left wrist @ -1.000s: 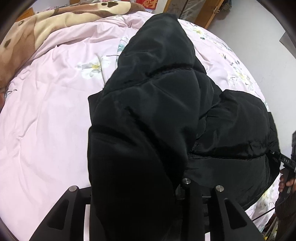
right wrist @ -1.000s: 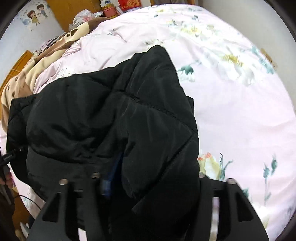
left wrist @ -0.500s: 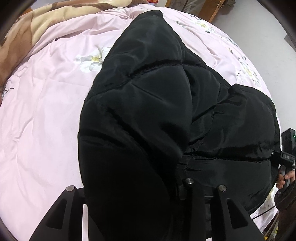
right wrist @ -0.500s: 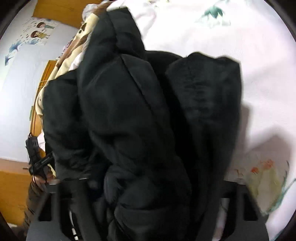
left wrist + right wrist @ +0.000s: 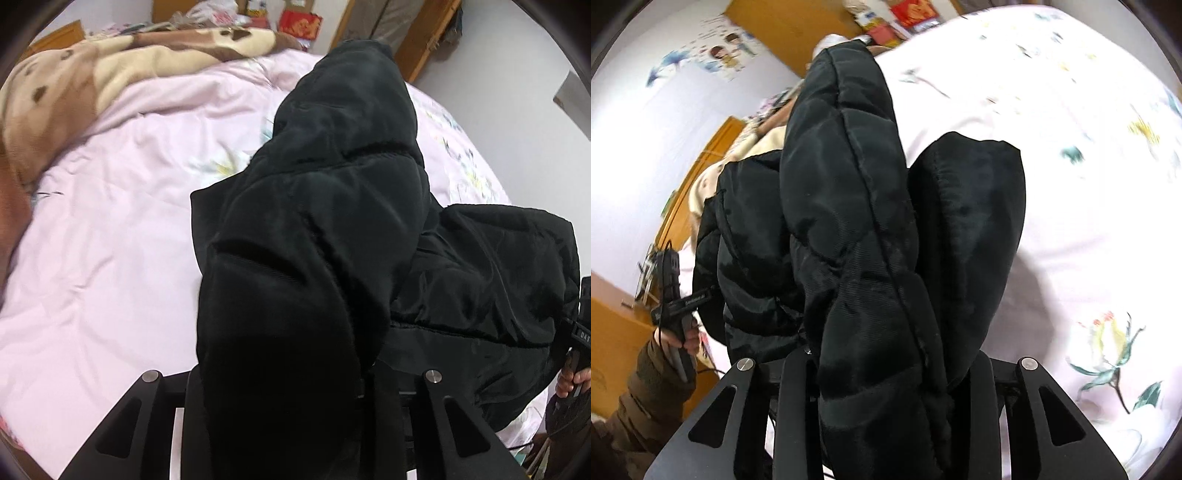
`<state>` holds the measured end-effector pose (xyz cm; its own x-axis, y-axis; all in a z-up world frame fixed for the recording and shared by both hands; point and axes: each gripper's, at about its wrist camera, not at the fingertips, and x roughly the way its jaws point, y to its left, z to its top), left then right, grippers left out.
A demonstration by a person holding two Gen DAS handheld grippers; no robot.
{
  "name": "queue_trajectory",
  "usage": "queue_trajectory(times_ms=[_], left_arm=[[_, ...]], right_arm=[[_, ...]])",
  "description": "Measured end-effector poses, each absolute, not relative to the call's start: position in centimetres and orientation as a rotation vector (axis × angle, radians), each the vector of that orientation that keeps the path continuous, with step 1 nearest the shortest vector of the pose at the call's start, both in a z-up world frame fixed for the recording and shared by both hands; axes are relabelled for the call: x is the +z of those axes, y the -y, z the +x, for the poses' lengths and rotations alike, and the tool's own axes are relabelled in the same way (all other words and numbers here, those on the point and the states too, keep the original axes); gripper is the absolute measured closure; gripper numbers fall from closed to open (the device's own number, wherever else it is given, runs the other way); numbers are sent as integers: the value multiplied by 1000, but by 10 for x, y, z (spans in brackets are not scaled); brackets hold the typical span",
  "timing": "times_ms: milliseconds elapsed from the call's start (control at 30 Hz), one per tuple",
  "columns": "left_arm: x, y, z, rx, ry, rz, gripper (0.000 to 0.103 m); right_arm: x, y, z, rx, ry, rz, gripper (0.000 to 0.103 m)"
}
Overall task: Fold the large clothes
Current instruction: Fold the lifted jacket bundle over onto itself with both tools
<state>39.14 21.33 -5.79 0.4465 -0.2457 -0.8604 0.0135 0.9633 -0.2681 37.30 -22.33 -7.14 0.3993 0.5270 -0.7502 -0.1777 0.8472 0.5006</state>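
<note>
A black padded jacket (image 5: 314, 221) hangs bunched over the pink bed, lifted at its near end. In the left wrist view my left gripper (image 5: 288, 369) has a thick fold of it filling the gap between the fingers, and the jaws are closing on it. In the right wrist view the jacket (image 5: 849, 221) drapes in long quilted folds from my right gripper (image 5: 886, 356), whose jaws are also closing with the fabric pressed between them. Each view shows the other gripper's handle in a hand at the edge (image 5: 576, 350) (image 5: 672, 295). The fabric hides both sets of fingertips.
A pink floral duvet (image 5: 110, 240) covers the bed under the jacket. A brown and beige blanket (image 5: 74, 85) lies bunched at the far end. Wooden furniture (image 5: 701, 177) and a white wall (image 5: 628, 129) stand beside the bed. A brown sleeve (image 5: 646, 387) reaches in at lower left.
Both grippers have risen and pulled the jacket's near end up off the duvet. The right gripper's fingers have drawn in on the fabric, and its view has swung toward the wall.
</note>
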Motion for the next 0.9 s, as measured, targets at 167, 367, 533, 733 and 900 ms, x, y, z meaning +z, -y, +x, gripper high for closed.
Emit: queue_trajectory(times_ms=[167,367,533,733,900], left_arm=[[-35,-258,369,-93,-1061,-245,71],[-51,-297,348,1,-1100,-264,71],[-90,-315,338,20,-1150,-318,68],[-96,-315,340,2,-1145,-315,53],[-93,-316,337,5,-1143,-333,43]], right_arm=[[-66,180,378,517,-1047,398,71],[-106,134,395,553,-1110,432,70],[-140,115,403,504,-1166,384,67],[-153,119,405,447,-1194,309,56],[-139,105,386,388,-1192,254,44]])
